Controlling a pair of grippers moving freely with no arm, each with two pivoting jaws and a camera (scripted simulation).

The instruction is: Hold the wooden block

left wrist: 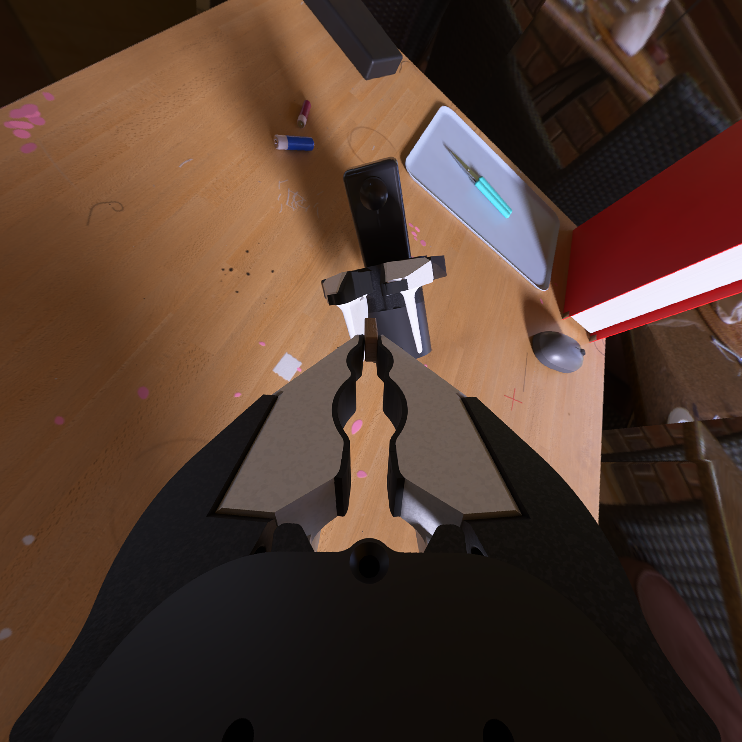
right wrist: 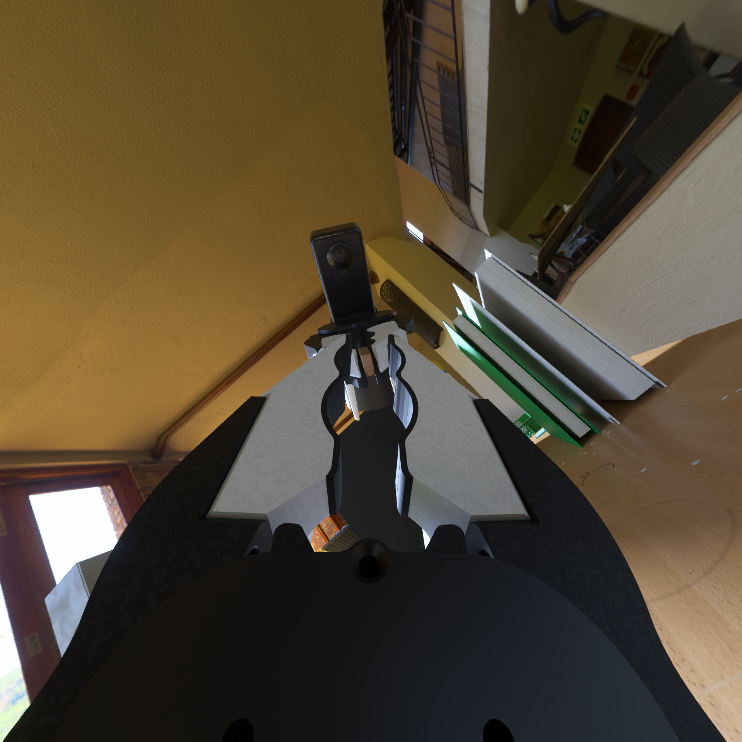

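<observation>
So the left gripper (left wrist: 371, 348) has its fingertips pinched onto the near end of the small wooden block (left wrist: 371, 341), which hangs in the air above the wooden table (left wrist: 160, 261). The right gripper (left wrist: 383, 317) faces it from the far side with its white fingers on either side of the block's far end; in its own wrist view the right gripper (right wrist: 366, 353) sits narrowed around the block (right wrist: 365, 361), looks like it's gripping too. Past them to the right there's a grey mouse (left wrist: 557, 351), a red book (left wrist: 658, 249) and a pale grey tray (left wrist: 522, 241) holding a teal-handled tool (left wrist: 482, 184). Farther back, a blue battery (left wrist: 294, 143) and a maroon battery (left wrist: 304, 113) lie near each other, and a dark grey bar (left wrist: 357, 36) sits at the far edge. No writing readable on anything. The right wrist view also catches a green book (right wrist: 518, 385) leaning by a thick white book (right wrist: 562, 333).
</observation>
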